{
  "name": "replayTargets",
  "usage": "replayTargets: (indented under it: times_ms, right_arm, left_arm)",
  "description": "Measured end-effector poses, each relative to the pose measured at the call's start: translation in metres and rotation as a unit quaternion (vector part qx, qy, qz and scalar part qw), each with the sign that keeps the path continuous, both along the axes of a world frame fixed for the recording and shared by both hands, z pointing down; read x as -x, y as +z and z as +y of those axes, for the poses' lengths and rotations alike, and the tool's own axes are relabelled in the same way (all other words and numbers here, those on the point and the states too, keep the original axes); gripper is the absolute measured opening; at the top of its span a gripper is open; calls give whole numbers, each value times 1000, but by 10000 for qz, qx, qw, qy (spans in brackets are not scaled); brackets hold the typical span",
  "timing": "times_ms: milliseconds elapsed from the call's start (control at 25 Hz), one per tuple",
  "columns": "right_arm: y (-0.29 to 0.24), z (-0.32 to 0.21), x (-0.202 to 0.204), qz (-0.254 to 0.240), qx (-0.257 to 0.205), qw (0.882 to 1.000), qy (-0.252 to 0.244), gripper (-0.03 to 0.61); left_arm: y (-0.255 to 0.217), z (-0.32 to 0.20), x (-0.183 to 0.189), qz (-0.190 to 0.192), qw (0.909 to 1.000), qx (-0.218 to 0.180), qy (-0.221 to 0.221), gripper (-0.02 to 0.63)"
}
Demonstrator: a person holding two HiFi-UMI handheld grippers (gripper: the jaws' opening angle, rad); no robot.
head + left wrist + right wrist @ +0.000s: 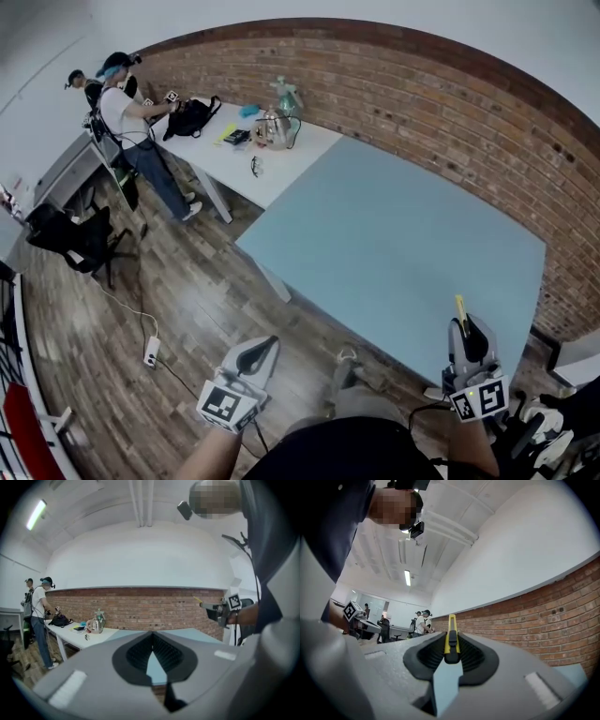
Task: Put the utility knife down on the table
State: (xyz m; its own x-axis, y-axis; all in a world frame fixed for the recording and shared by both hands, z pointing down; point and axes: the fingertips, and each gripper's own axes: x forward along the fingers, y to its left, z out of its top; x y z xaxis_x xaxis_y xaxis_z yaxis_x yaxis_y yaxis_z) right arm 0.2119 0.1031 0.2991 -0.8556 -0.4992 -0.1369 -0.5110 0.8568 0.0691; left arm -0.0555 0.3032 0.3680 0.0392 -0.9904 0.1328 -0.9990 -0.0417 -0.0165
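Over the near right corner of a pale blue worktop (pixel 394 234), the right hand-held gripper (pixel 472 345) is held in the air with its jaws closed on a yellow and black utility knife (pixel 460 313). The knife's slim yellow end pokes out past the jaw tips toward the brick wall (pixel 450 112), and the knife hangs clear of the surface rather than lying on it. To the left, off the worktop's edge and above the wood plank floor (pixel 187 309), the left hand-held gripper (pixel 259 352) has its jaws brought together at the tips with nothing between them. Farther back, a white worktop (pixel 291 164) adjoining the blue one carries what looks like a metal kettle (pixel 272 127), a spray bottle (pixel 286 92) and a black bag (pixel 190 116), and a person (pixel 127 122) in a white top stands at it.
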Motion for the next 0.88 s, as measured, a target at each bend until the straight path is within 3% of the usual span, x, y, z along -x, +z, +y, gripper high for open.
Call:
replayTargets:
  times_ms: [200, 880]
  right_arm:
    - [1, -27, 36, -91, 58, 9998, -154, 74]
    - [28, -130, 82, -84, 554, 9983, 150, 74]
  left_arm:
    - [-7, -18, 32, -6, 9998, 68, -213, 5]
    - [-14, -140, 84, -91, 9987, 382, 320, 5]
